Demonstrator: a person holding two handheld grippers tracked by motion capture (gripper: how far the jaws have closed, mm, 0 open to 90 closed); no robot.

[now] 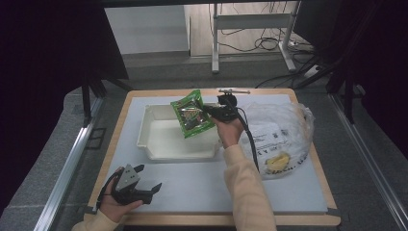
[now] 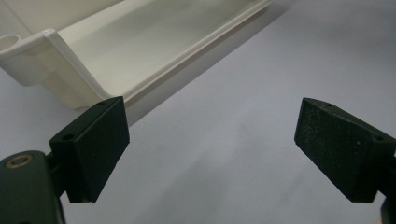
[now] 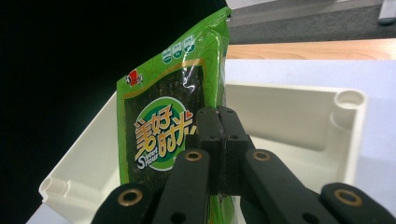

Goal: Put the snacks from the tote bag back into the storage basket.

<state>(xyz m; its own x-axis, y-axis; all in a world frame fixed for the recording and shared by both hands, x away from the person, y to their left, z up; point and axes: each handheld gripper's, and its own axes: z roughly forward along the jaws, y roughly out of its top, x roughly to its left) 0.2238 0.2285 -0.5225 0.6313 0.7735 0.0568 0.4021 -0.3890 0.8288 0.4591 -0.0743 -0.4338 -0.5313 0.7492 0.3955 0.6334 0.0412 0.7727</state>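
Two grippers are at work, and the nearer one is idle: the left gripper [image 1: 144, 185] rests at the worktop's [image 1: 202, 192] near left corner, its jaws spread wide with nothing between them, pointed across the bare grey surface toward the white tray [image 1: 146, 139]. In the left gripper view the tray's near rim [image 2: 93, 88] sits just beyond the jaw tips, apart from them.

Farther in, past the middle of the worktop, the right gripper [image 1: 211, 111] has its jaws closed tight on one edge of a green seaweed packet [image 1: 192, 114], which hangs tilted in the air above the tray's far right part, not touching it. The right gripper view shows the jaws pinched flat on the packet [image 3: 163, 135] with the tray's open interior [image 3: 289, 121] behind and below. Toward the right edge lies a clear plastic bag [image 1: 281, 139] with something yellow inside.

The step in hand looks like setting the packet into the tray. To do it well, the right gripper should lower until the packet's bottom edge is well inside the walls and close to the floor, then lay it over flat before the jaws part, so that the light pouch does not catch on the rim or flutter out. The left gripper can stay where it is, or steady the tray's near wall should it slide.
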